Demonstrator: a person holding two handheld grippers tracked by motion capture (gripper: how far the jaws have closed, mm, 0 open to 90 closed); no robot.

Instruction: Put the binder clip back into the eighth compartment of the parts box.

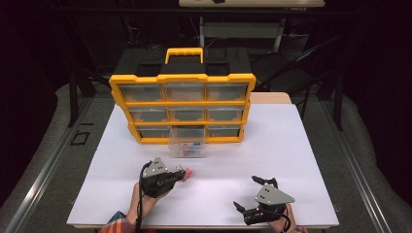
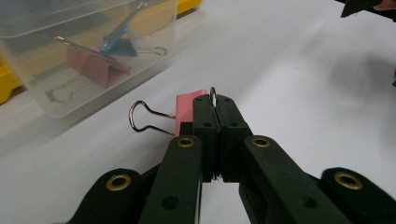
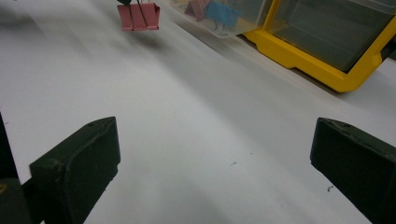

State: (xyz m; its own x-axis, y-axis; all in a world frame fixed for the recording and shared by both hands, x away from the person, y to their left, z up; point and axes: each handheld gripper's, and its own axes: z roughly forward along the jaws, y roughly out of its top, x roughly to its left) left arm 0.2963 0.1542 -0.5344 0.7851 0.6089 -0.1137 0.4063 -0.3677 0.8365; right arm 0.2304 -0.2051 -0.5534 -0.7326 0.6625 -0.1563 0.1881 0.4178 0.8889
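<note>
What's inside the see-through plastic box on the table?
The clear plastic bin holds a pink binder clip and a blue binder clip leaning on it. The bin's cloudy walls blur the far corners, so more clips could hide there.

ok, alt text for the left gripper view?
The left gripper is shut on one wire handle of a pink binder clip, held just above a white table; the clip's other handle sticks out to the left. Behind it at upper left, a clear bin holds a pink clip and a blue clip.
</note>
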